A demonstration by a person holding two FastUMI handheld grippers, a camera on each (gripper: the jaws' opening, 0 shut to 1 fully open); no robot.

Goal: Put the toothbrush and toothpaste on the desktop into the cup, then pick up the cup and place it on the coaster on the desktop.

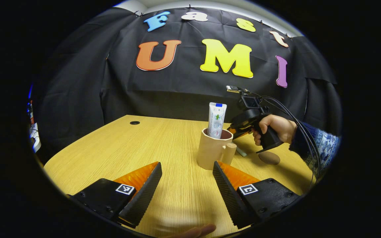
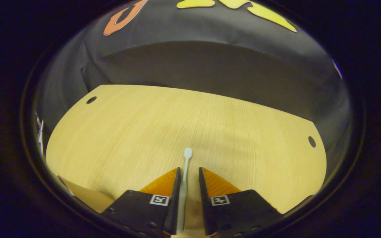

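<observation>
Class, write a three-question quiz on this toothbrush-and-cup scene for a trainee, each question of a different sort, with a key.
1. True or false: the toothpaste stands in the cup.
2. What lies between the right gripper fingers? A) toothbrush B) coaster C) cup
3. Fill in: the left gripper is ____.

Key: 1 true; 2 A; 3 open.

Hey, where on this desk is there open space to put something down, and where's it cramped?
Bare wood runs from the cup leftward to the grommet hole. It's crowded right of the cup: toothbrush, coaster and the right tongs.
</observation>
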